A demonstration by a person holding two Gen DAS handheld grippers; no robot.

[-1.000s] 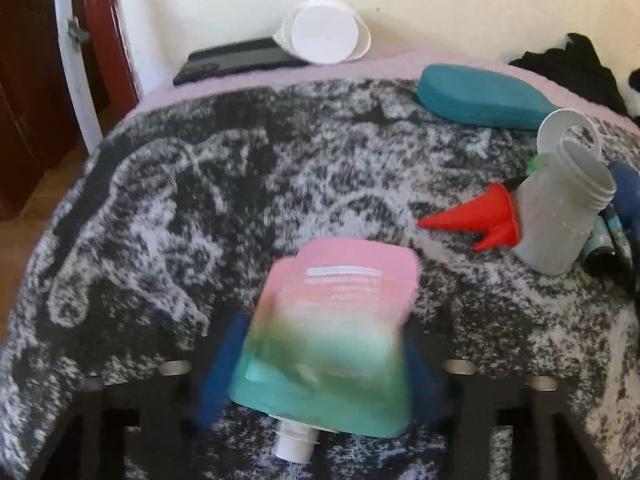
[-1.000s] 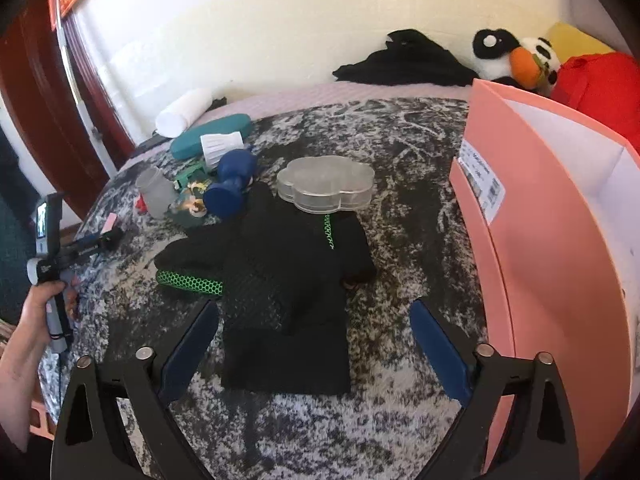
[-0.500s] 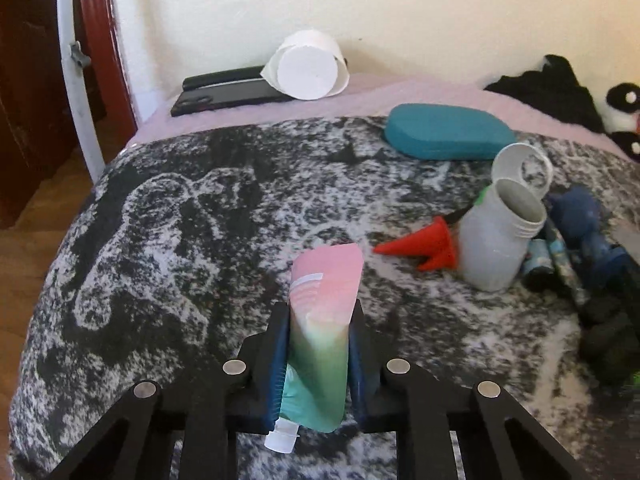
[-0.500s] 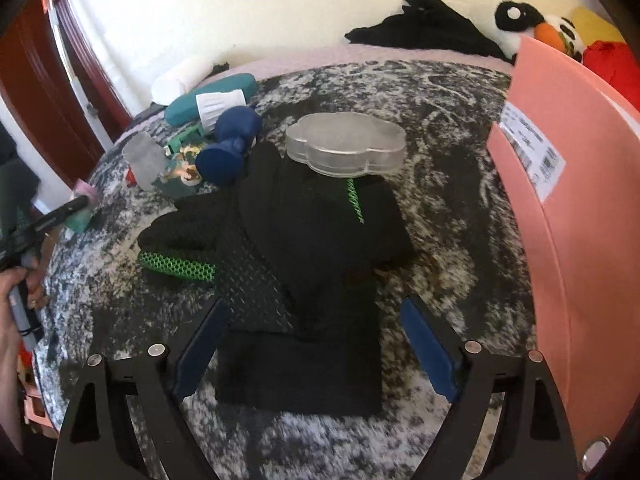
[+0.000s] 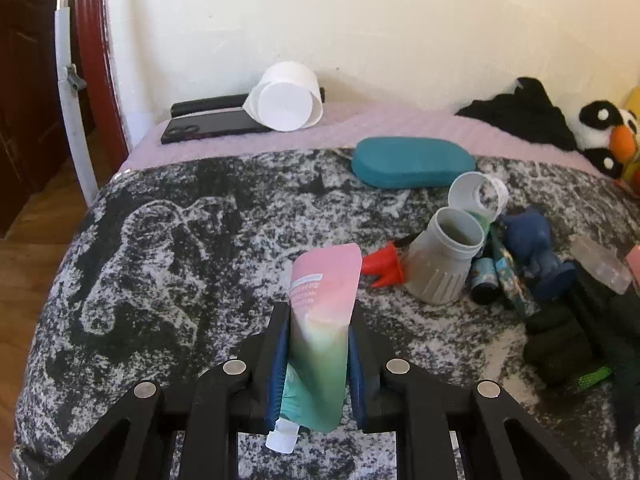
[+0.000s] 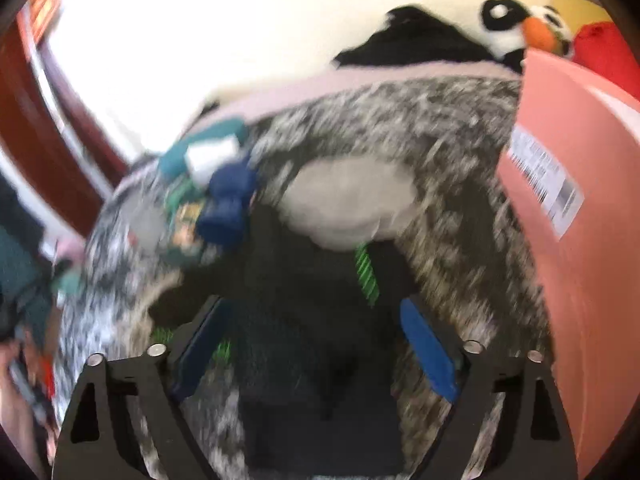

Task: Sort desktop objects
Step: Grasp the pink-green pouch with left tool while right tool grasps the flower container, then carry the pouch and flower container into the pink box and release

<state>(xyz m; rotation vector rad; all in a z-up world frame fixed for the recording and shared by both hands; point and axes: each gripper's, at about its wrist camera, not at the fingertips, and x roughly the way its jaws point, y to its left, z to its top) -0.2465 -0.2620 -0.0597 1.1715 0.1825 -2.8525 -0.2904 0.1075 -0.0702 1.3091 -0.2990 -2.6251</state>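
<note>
My left gripper is shut on a pink-and-green squeeze pouch, white cap toward me, held above the grey patterned blanket. To its right lie a red cone, a grey open jar, a blue figure and a teal case. My right gripper is open over black gloves with green trim; this view is blurred. A clear flower-shaped box lies just beyond the gloves.
A pink box stands at the right. A white tub and a black phone lie at the back left. A panda plush and black cloth sit at the back right. The bed edge drops off on the left.
My left gripper has closed on the pouch and lifted it, turning right. My right gripper has moved forward and down over the black gloves, still open.
</note>
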